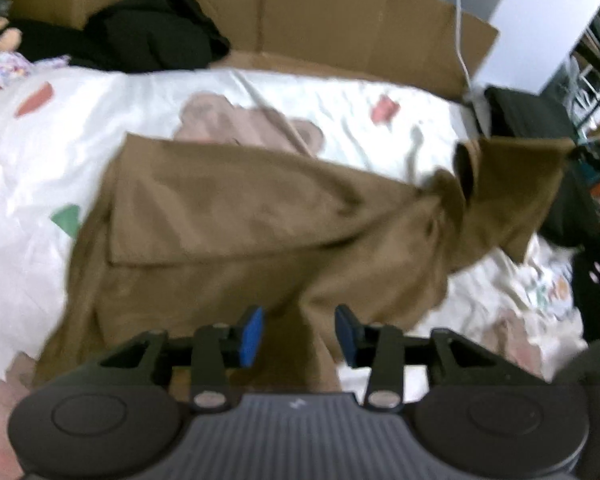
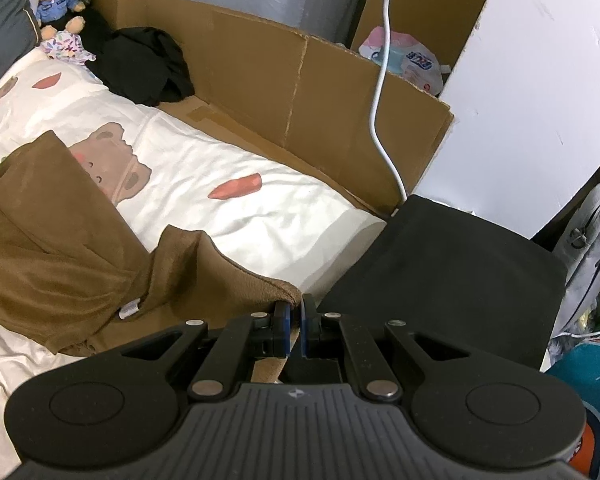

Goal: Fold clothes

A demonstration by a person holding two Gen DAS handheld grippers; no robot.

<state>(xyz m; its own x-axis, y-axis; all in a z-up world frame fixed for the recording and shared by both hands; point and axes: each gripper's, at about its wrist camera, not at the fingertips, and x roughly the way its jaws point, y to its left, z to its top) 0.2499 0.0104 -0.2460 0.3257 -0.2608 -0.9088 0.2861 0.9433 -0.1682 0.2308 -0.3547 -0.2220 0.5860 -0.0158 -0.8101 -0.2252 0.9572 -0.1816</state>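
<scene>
Left wrist view was pretty blurry, but we could still see the left hand-held gripper (image 1: pixel 299 334) released, its blue pads (image 1: pixel 252 336) apart with nothing pinched between them, hovering just over the brown garment (image 1: pixel 236 216). That garment lay spread on the bed (image 1: pixel 40 152), partly folded, one panel doubled over the middle. Over on the right wrist view, the right hand-held gripper (image 2: pixel 295 328) was clenched on the garment's hem at the bed's near corner, right beside a black cushion (image 2: pixel 452 276).

What worried us: with only one side pinned, any tug from the right could've dragged the whole piece and undone the doubled panel. The fabric looked soft and fleecy, so it'd probably slump or bunch instead of keeping a crease. The lifted end near the right could also flop off the bed's edge.

Hard to make out: how much cloth actually sat between the right pads, since the fingers hid it. We couldn't tell sleeve from body in the blur, and the garment's near edge got cut off behind the left gripper's housing.
</scene>
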